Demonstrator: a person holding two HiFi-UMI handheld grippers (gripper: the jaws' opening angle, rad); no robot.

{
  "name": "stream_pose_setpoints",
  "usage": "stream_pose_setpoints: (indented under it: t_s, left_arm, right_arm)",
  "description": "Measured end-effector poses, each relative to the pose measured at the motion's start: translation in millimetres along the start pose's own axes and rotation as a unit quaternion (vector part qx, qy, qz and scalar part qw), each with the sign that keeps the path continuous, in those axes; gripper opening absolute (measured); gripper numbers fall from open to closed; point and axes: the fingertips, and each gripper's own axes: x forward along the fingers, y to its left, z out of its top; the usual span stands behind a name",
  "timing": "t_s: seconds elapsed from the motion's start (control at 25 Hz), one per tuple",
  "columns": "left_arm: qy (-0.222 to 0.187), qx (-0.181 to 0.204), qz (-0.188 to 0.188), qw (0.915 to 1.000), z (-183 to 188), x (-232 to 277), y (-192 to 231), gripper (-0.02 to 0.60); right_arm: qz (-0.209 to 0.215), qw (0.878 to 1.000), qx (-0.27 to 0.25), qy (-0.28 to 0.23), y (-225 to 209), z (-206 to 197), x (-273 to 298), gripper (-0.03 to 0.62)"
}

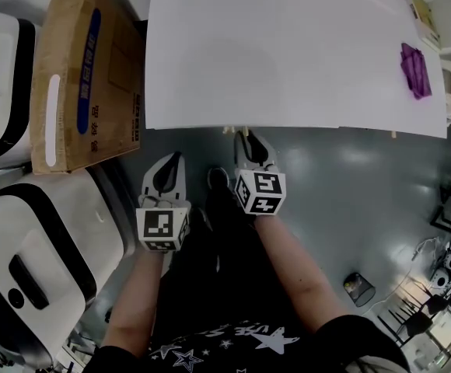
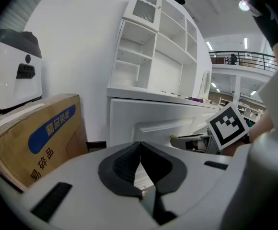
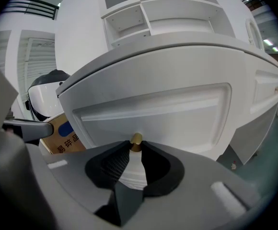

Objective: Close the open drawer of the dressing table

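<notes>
From above, the white dressing table (image 1: 288,45) fills the upper middle of the head view. My right gripper (image 1: 245,137) reaches under its front edge. In the right gripper view the drawer front (image 3: 177,111) is close ahead, and its small brass knob (image 3: 136,138) sits pinched between the tips of my right gripper (image 3: 135,145). My left gripper (image 1: 173,163) hangs to the left, short of the table, over the grey floor. In its own view the left gripper (image 2: 140,146) has its pads meeting at the tips with nothing between them. How far the drawer stands out is hidden under the tabletop.
A brown cardboard box (image 1: 85,76) leans beside the table's left end. White machines (image 1: 31,247) stand at the near left. A purple item (image 1: 414,70) lies on the tabletop at the far right. White shelves (image 2: 153,47) rise above the table. A small dark pot (image 1: 358,288) sits on the floor.
</notes>
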Motion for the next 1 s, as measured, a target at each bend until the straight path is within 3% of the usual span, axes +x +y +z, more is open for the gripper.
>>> stream_pose_setpoints:
  t_s: [0.4,0.56,0.68,1.0]
  left_arm:
    - [-0.015,0.004,-0.009,0.9998,8,-13,3,0.009]
    - [-0.024,0.003,-0.011,0.9997,12,-23,6,0.009]
    - [-0.03,0.005,-0.013,0.9995,11,-33,7,0.009]
    - [-0.052,0.01,-0.041,0.9978,13,-80,-7,0.009]
  right_arm:
    - [-0.012,1.0,0.021,-0.002,-2,2,5,0.081]
    - [-0.013,0.998,0.061,0.014,-3,2,6,0.083]
    - [-0.017,0.998,0.062,0.022,-1,1,4,0.089]
    - [-0.04,0.995,0.092,0.02,29,-24,-67,0.114]
